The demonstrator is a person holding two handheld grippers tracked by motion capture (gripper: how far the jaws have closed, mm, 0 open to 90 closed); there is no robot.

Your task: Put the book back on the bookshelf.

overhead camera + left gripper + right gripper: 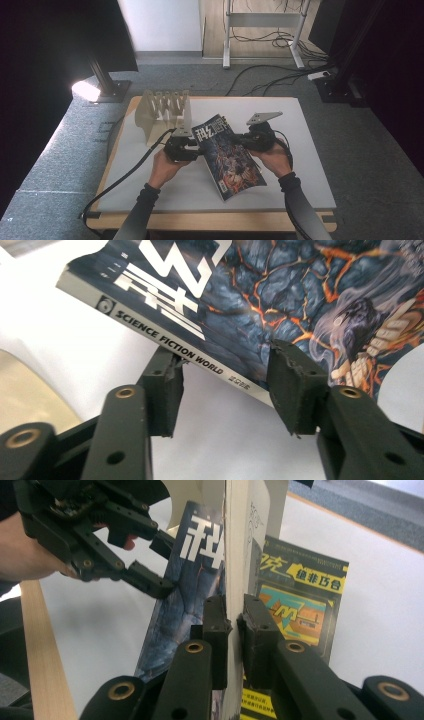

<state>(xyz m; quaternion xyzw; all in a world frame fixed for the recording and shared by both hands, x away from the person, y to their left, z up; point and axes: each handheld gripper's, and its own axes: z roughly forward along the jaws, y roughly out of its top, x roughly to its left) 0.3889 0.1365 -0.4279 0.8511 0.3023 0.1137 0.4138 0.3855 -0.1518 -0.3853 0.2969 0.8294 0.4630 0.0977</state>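
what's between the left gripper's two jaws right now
In the left gripper view, the spine edge of the magazine sits in the gap of the left gripper; the jaws stand apart, not clamped on it.

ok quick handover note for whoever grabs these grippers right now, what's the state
Right hand-held gripper: shut on the page edge of the magazine, holding that side lifted.
Left hand-held gripper: open, jaws either side of the spine, not yet clamped.
Magazine: mid-table, cover up, tilted; spine reads "Science Fiction World".
Wooden rack: stands behind it on the table, slots look unfilled.
Done: magazine picked up on one side.
Left: probably close the left gripper on the spine and stand the magazine in the rack.
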